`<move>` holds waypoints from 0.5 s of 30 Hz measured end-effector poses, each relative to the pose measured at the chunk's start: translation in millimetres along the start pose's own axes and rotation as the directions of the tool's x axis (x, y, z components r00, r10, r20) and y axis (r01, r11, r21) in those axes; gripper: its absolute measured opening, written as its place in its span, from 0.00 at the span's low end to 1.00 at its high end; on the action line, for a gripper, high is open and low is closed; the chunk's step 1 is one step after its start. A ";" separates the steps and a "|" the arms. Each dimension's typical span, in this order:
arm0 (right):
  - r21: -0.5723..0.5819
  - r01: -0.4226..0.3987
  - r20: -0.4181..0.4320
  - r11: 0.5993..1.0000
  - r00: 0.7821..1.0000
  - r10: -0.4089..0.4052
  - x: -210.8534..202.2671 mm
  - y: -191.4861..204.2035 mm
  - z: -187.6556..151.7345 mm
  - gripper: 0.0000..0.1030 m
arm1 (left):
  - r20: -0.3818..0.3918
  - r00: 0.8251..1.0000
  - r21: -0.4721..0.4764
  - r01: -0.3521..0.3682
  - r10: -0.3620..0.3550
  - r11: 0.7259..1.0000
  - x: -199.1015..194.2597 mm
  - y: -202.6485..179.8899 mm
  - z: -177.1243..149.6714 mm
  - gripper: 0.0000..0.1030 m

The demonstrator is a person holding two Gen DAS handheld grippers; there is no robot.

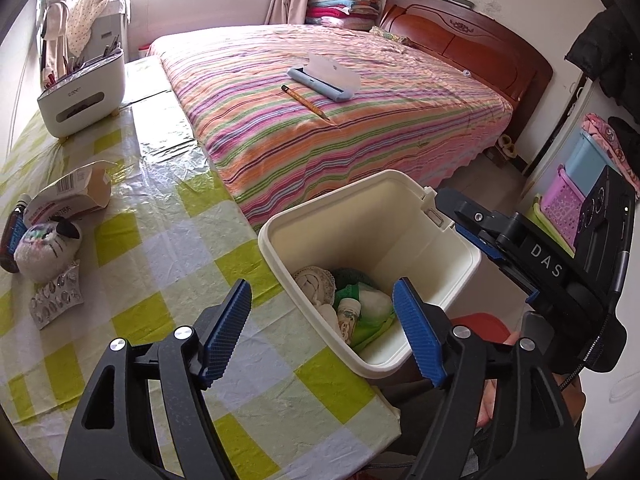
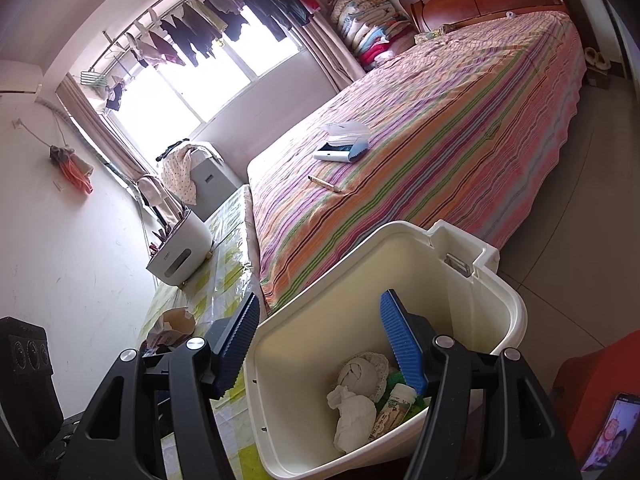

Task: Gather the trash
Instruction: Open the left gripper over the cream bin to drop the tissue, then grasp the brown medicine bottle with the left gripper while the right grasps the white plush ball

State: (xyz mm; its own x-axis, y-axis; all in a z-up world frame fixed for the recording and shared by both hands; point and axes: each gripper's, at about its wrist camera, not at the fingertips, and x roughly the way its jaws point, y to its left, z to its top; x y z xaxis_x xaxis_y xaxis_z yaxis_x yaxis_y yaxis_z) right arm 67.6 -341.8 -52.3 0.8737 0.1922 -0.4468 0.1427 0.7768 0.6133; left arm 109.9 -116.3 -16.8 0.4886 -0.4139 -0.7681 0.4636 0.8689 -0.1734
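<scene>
A white trash bin (image 1: 380,232) hangs tilted off the edge of the checked table (image 1: 168,248). Inside it lie crumpled tissue (image 1: 316,280), a small white bottle (image 1: 348,312) and a green wrapper (image 1: 372,324). My left gripper (image 1: 322,292) is open above the near rim of the bin, and its jaws hold nothing. My right gripper (image 2: 320,300) holds the bin (image 2: 460,320), one finger outside the wall and one inside above the bottle (image 2: 394,404). An open cardboard box (image 1: 76,196), a blister pack (image 1: 56,304) and a dark bottle (image 1: 12,236) lie at the table's left.
A plush toy (image 1: 44,248) sits among the items on the left. A white tissue-box organiser (image 1: 84,96) stands at the table's far end. The striped bed (image 1: 340,128) runs along the table and carries a pencil case (image 1: 320,80) and a pencil (image 1: 306,102). Baskets (image 1: 568,204) stand to the right.
</scene>
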 end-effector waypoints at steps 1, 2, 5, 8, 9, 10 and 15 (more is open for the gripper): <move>-0.003 -0.002 -0.005 1.000 1.000 0.002 1.6 1.3 0.0 0.59 | -0.006 1.000 -0.004 -0.004 0.004 1.000 0.1 2.2 -0.3 0.71; -0.004 -0.005 -0.008 1.000 1.000 0.005 2.6 3.1 -0.3 0.59 | -0.011 1.000 -0.008 -0.007 0.007 1.000 -0.1 4.1 -0.4 0.71; -0.012 -0.016 -0.018 1.000 1.000 0.015 4.6 10.0 -2.3 0.59 | -0.018 0.999 -0.009 -0.028 0.028 1.000 -3.2 10.2 -0.1 0.71; -0.026 -0.025 -0.025 0.999 0.999 0.024 7.1 17.9 -5.0 0.59 | -0.016 0.998 -0.002 -0.053 0.053 0.999 -9.6 18.9 1.5 0.71; -0.032 -0.029 -0.029 0.999 0.999 0.028 8.1 20.8 -5.8 0.59 | -0.016 0.998 -0.001 -0.059 0.059 0.998 -12.4 22.5 2.3 0.71; -0.037 -0.031 -0.032 0.999 0.999 0.030 9.0 23.6 -6.3 0.59 | -0.017 0.998 -0.002 -0.066 0.065 0.998 -15.3 26.9 3.8 0.71; -0.065 -0.046 -0.048 0.997 0.998 0.043 13.7 36.9 -10.0 0.59 | -0.003 0.995 -0.063 -0.101 0.102 0.993 -34.1 62.0 13.5 0.71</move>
State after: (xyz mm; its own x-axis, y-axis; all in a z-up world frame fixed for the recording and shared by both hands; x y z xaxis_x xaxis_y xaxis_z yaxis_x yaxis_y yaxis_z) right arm 80.1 -304.5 -42.3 0.8560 0.2539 -0.4503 0.0718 0.8042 0.5900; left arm 131.9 -52.0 6.9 0.5311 -0.3228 -0.7834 0.3642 0.9218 -0.1329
